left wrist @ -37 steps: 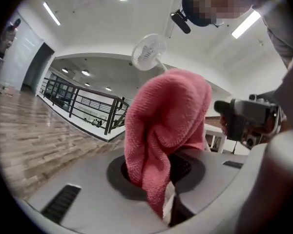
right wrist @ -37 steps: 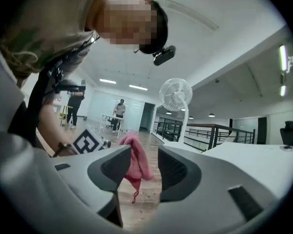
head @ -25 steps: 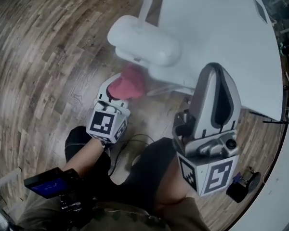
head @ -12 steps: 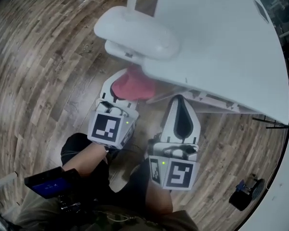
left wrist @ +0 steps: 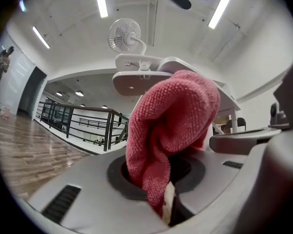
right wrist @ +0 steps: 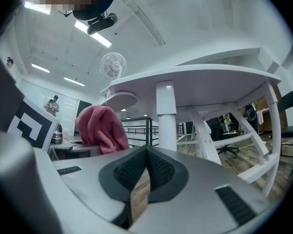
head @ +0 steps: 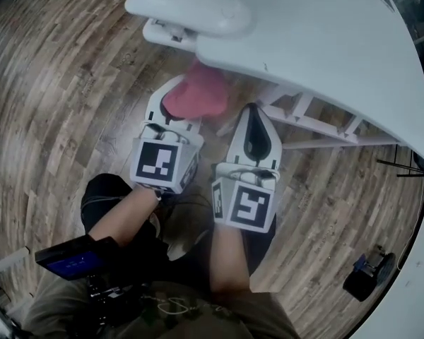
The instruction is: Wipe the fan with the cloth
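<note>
A white table (head: 325, 41) overhangs both grippers, and its rim lies between them and the fan (head: 187, 6), which stands on a small round shelf at the table's edge. From the left gripper view the fan's round head (left wrist: 124, 35) rises above that shelf, well above the cloth. A table leg (right wrist: 166, 116) stands ahead of the right gripper, with slanted struts (head: 318, 119) beside it. A railing (left wrist: 83, 123) crosses the far background, and a black object (head: 367, 274) sits on the wood floor (head: 56, 83).

1 second ago the right gripper was raised close to the head camera. It has since come down and now sits just beside the left one, below the tabletop. The left gripper has hardly shifted.

Both grippers point level toward the table, side by side, with bare forearms reaching in from below. The left gripper (head: 187, 101) is clamped on the red cloth (head: 196, 92), which bunches up above its jaws, below the table's rim. The right gripper (head: 253, 111) has its jaws pressed together with nothing between them.
</note>
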A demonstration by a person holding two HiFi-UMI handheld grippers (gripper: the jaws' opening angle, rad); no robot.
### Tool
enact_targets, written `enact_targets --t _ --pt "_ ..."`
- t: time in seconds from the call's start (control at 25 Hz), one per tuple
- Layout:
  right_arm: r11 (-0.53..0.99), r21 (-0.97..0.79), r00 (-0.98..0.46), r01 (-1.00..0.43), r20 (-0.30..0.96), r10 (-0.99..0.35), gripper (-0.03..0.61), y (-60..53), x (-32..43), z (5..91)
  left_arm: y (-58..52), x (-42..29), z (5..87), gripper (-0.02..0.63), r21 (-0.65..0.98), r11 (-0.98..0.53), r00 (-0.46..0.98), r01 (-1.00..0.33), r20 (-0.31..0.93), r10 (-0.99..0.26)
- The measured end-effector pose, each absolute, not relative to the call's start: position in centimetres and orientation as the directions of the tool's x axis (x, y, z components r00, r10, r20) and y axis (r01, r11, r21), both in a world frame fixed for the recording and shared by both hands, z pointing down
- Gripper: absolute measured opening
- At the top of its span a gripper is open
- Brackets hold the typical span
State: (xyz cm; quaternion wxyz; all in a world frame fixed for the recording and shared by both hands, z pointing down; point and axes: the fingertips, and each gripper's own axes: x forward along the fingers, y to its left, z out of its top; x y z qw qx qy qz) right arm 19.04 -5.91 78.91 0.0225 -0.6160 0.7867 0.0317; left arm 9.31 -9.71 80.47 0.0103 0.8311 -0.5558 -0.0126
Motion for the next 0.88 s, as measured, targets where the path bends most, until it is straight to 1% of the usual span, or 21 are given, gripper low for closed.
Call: enact_targets --t 0.16,0.32,0.56,0.88 --pt "0.247 0.020 -0.248 -0.969 -0.067 -0.966 -0.003 -5.5 18.6 79.6 -9.6 10.1 80.3 0.089 0.046 -0.385 0.385 -0.922 -0.015 -0.923" --pt "0.274 0.016 -0.275 -0.962 -0.031 -0.961 -0.003 -5.1 17.8 80.2 -9.5 11.0 77.9 0.089 0.039 -0.413 0.411 -0.910 -0.045 -0.911" --pt "0.317 0.030 -0.318 -0.948 -0.067 -0.946 -0.003 -4.3 16.4 79.6 -10.3 11.6 74.6 0.089 0.004 -0.407 0.405 -0.913 -0.079 -0.911" --pt "0.342 0.027 -0.343 -0.939 -0.069 -0.937 -0.003 -4.1 15.4 79.2 -11.3 10.8 72.4 0.086 0.055 -0.405 0.396 -0.913 -0.119 -0.910"
